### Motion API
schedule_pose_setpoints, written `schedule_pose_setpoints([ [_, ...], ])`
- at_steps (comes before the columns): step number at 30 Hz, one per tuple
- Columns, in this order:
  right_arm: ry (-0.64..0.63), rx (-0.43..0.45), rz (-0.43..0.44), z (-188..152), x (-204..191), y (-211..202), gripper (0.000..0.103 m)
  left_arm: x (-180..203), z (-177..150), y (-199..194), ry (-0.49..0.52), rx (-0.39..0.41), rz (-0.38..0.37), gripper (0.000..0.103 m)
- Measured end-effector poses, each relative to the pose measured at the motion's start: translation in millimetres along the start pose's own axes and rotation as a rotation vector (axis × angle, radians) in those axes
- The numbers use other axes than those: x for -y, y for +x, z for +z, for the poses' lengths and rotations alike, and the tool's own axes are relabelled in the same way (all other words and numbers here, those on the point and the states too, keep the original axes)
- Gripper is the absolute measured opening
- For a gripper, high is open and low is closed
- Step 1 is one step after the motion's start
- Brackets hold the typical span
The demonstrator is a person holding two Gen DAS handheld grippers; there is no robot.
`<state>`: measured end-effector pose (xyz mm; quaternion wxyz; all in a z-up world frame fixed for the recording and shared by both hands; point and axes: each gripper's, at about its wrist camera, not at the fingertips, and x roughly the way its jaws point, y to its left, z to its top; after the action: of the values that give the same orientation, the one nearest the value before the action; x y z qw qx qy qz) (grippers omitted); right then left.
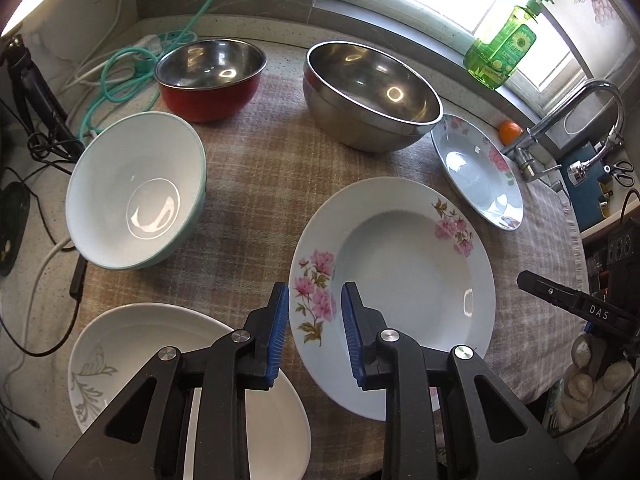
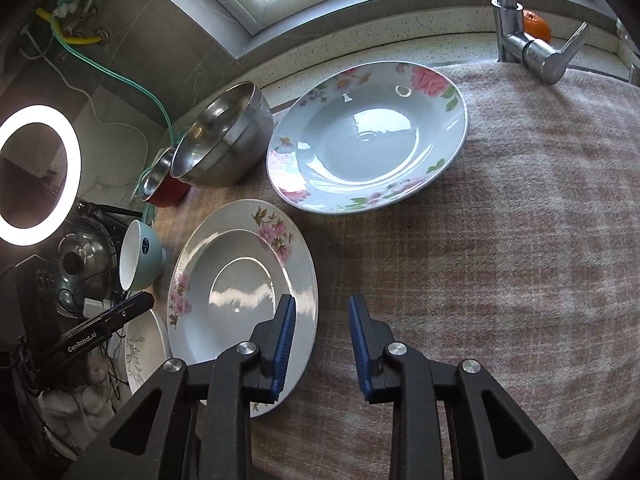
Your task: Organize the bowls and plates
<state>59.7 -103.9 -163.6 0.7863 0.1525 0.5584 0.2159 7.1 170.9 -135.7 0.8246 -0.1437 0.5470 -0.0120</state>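
A white plate with pink flowers [image 1: 400, 280] lies on the checked cloth [image 1: 248, 168]; it also shows in the right wrist view [image 2: 232, 280]. My left gripper [image 1: 314, 308] is open and empty, above the plate's near left rim. My right gripper [image 2: 322, 320] is open and empty, astride that plate's right rim; its body shows in the left wrist view [image 1: 576, 304]. A second flowered plate [image 2: 368, 140] lies farther back, also visible in the left wrist view [image 1: 476, 172]. A white plate with a grey leaf print [image 1: 132, 360], a pale green bowl [image 1: 136, 196], a red-sided steel bowl [image 1: 210, 76] and a large steel bowl [image 1: 372, 92] stand around.
A green soap bottle [image 1: 508, 44] stands on the window sill. A tap [image 2: 520, 32] and an orange [image 2: 536, 26] are at the back right. Cables and a green hose [image 1: 132, 68] lie at the back left. A ring light [image 2: 36, 172] glows at left.
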Motion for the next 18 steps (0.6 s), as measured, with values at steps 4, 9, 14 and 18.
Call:
schedule_pose_setpoints([
  [4,0.006,-0.011,0.004,2,0,6,0.022,-6,3,7,-0.020,-0.025,-0.012,0.025],
  [9,0.001,-0.025,0.011,4,-1,13,0.017,-10,4,14,-0.042,-0.050,-0.032,0.025],
  [14,0.013,-0.038,0.019,6,-1,18,0.015,-12,6,19,-0.057,-0.063,-0.042,0.025],
  [18,0.028,-0.050,0.029,7,3,22,0.012,-14,6,22,-0.064,-0.069,-0.045,0.025],
])
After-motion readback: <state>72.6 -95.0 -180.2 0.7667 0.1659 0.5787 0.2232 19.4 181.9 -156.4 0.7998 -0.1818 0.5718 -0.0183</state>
